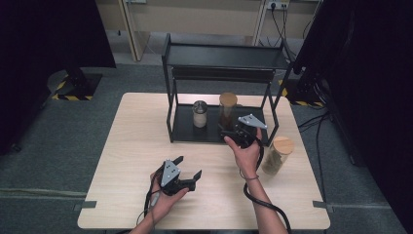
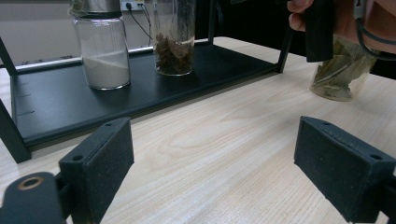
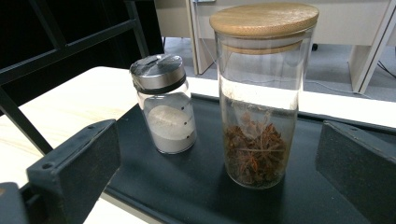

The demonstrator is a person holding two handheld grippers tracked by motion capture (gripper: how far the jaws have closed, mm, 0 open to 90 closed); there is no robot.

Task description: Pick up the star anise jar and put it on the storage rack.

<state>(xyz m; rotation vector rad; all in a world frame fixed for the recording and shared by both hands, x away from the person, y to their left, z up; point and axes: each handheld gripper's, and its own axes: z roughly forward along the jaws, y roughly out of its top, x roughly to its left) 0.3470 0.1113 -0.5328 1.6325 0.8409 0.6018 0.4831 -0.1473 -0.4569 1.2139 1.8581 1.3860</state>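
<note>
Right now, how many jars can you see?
3: the metal-lidded jar and the tall wooden-lidded jar on the rack's lower shelf, and the leaf jar on the table.

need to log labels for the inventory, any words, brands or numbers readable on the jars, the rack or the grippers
No text can be read anywhere in these views.
Tall jar with wooden lid: plain glass, no label.
Short jar with metal lid: a few small dark dots on the glass, no lettering.
Jar of leaves on the table: no label seen.
Black rack: unmarked.
Left gripper and right gripper: no print visible.
</note>
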